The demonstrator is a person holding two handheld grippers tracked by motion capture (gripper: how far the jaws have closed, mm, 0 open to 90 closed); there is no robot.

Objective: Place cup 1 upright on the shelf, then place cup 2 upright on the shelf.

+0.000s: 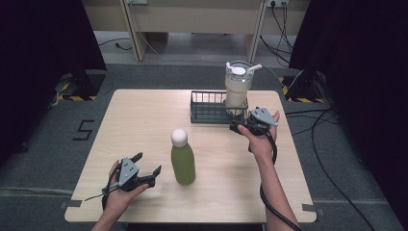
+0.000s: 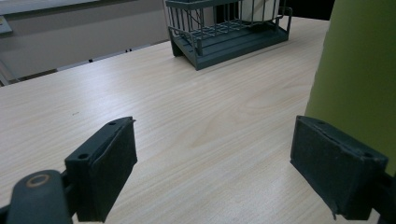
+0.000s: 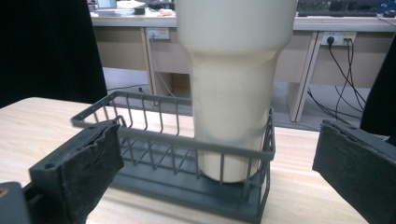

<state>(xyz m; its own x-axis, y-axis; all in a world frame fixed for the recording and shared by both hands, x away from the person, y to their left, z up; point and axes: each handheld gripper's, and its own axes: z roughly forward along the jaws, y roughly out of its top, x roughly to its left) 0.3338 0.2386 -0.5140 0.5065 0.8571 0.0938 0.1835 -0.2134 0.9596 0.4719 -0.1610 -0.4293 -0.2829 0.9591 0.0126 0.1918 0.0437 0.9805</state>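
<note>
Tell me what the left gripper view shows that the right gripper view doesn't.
The left gripper view alone has the green bottle, standing close beside the right-hand jaw of the open left claw, and a wide bare stretch of table. The right gripper view alone has the cream tumbler up close, standing upright in one end of the rack, between the spread jaws of the right claw, with desks and wall sockets behind. Both show the dark wire rack on the wooden table.
</note>
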